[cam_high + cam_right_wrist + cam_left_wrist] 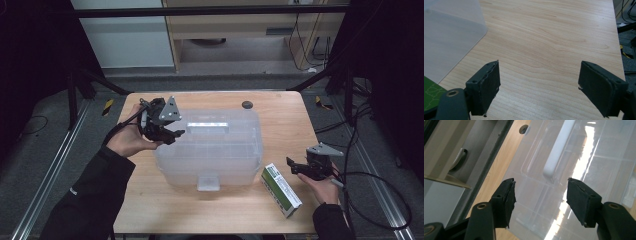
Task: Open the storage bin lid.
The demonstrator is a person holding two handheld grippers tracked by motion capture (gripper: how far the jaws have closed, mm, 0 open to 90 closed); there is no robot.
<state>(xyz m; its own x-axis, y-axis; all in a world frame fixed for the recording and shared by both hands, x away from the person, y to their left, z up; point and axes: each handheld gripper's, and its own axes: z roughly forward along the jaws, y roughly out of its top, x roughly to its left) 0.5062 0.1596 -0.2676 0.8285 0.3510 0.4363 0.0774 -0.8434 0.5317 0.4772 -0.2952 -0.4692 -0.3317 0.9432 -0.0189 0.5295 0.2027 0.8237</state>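
The left gripper (167, 131) has its jaws spread and empty, hovering over the left end of the clear box (210, 150). Just ahead of them lies the lid's white handle (557, 150), likely the thing they are lining up on, so the wide gap suits it. The right gripper (300, 167) is released too, nothing between its jaws but bare counter (544, 37). The box's corner sits off to their left, with a green carton (282, 190) just beside them, seemingly waiting to go in.
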